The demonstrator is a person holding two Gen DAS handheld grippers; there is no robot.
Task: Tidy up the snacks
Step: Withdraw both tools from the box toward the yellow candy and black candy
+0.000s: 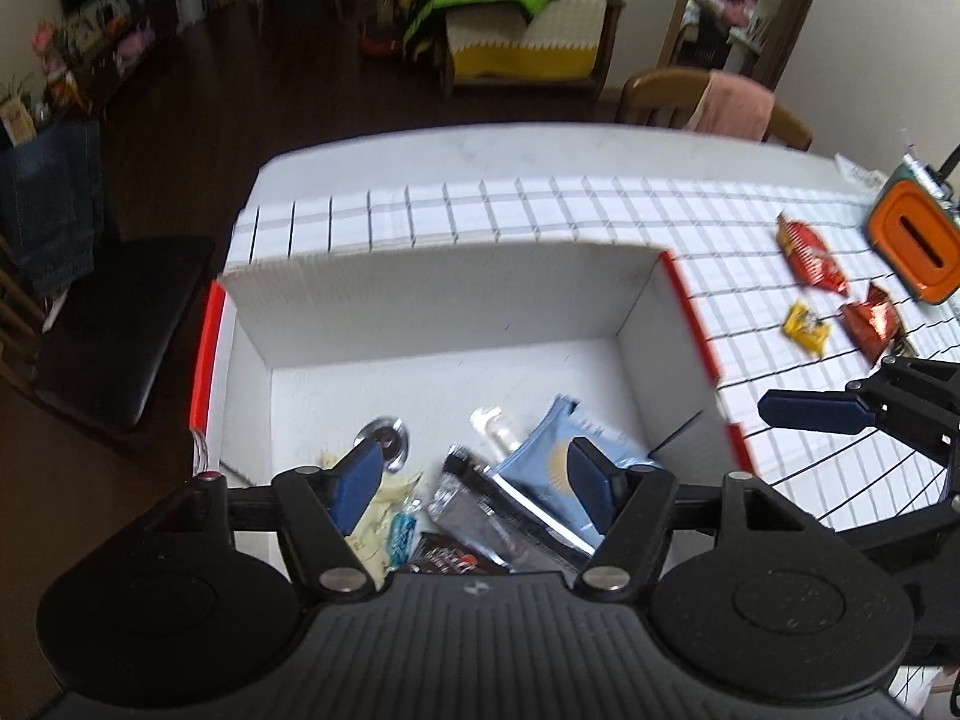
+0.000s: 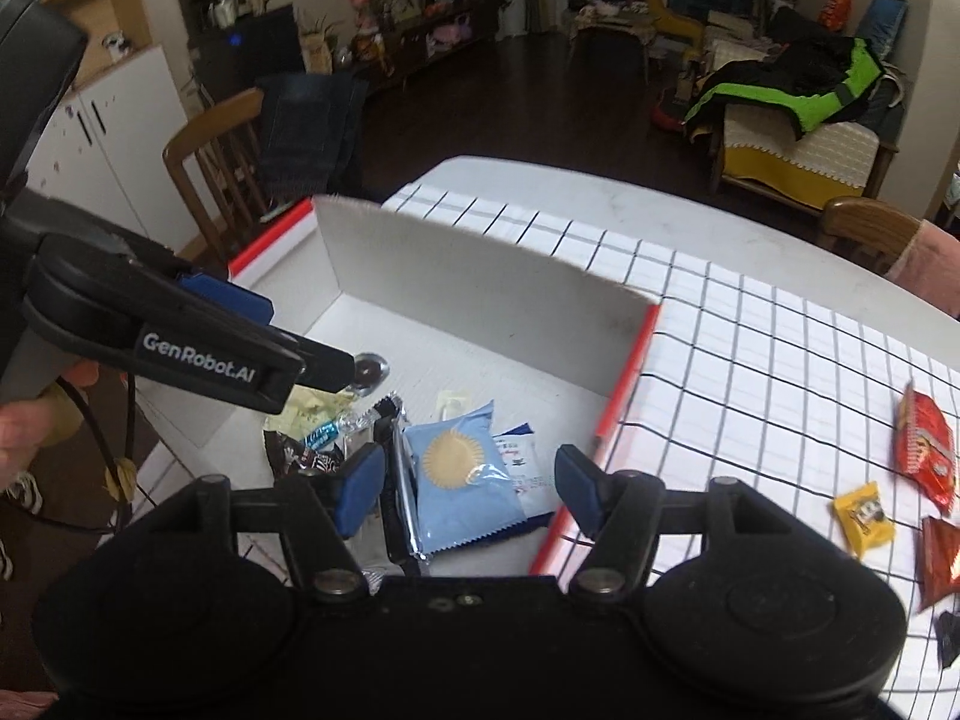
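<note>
Two grippers hang over your white table, which wears a white cloth gridded with dark lines. On it stands an open white cardboard box with red-edged rims. Beyond lie dark wood flooring, wooden chairs, a cushioned bench draped with a black and neon-green jacket, and a low cabinet crowded with trinkets.

Your left gripper is spread open above the box with nothing between its blue pads. Your right gripper is likewise open and empty, over the box's near right corner.

Inside the box you have a light blue sun-printed packet, a dark foil wrapper, a pale yellowish packet and a small round metal piece. Out on the cloth to the right lie a red snack bag, a yellow candy and a red-brown wrapper.

Only the left view shows you the orange and teal container at the table's far right. Only the right view shows white cupboards, a wooden shelf, and your hand on the left gripper's handle.
</note>
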